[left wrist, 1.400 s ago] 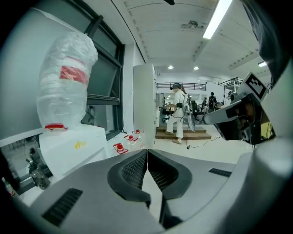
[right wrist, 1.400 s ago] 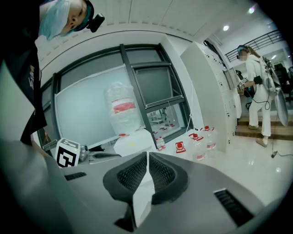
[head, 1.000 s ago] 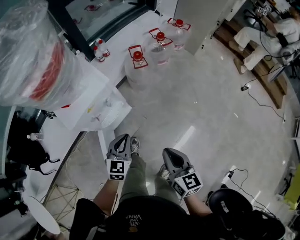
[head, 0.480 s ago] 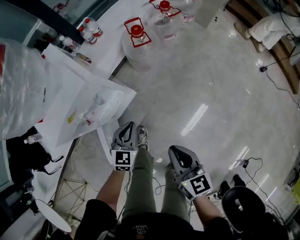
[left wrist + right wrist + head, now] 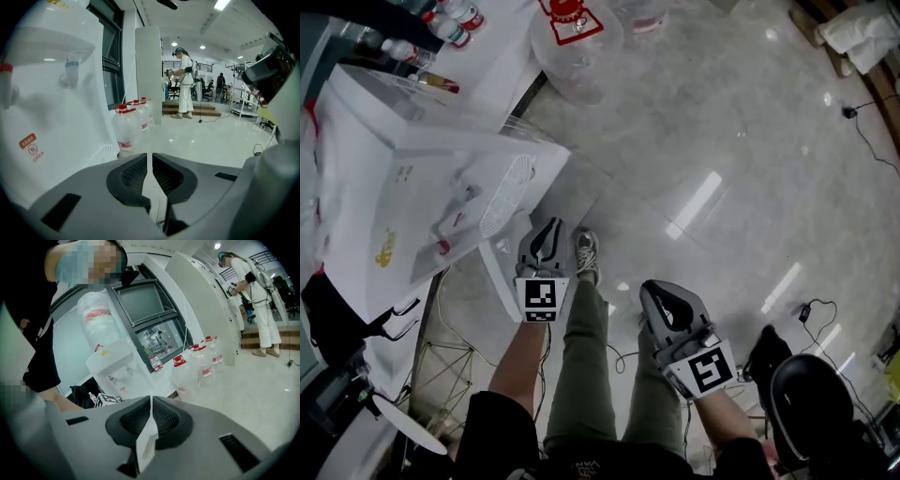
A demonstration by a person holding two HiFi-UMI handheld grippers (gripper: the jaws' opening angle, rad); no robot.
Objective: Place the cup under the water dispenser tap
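We see the left gripper [image 5: 547, 231] and right gripper [image 5: 656, 291] held low over the person's olive-green trouser legs [image 5: 581, 366], both pointing away from the body toward the glossy grey floor [image 5: 722, 141]. Left gripper view: jaws drawn together with only a hairline slit, nothing between them. Right gripper view: jaws meet at the tips too, and a pale wedge shows in the seam lower down (floor through the gap or some thing, we cannot tell). The cup shows in no view, so we cannot place it. The boxy white water dispenser [image 5: 412, 187] stands just ahead-left of the left gripper, with its white slotted drip grille [image 5: 508, 192] near that gripper's tips but apart. In the left gripper view the dispenser fills the left side, with a pale blue-tipped tap [image 5: 70, 75] up high. Large clear plastic water jugs with red caps [image 5: 581, 33] sit on the floor beyond the dispenser, and small red-capped bottles [image 5: 457, 13] stand at top left. A grey sneaker [image 5: 586, 255] lies just right of the left gripper. A black round stool [image 5: 811, 403] sits right of the right gripper. A person in white clothes [image 5: 185, 86] stands far back.
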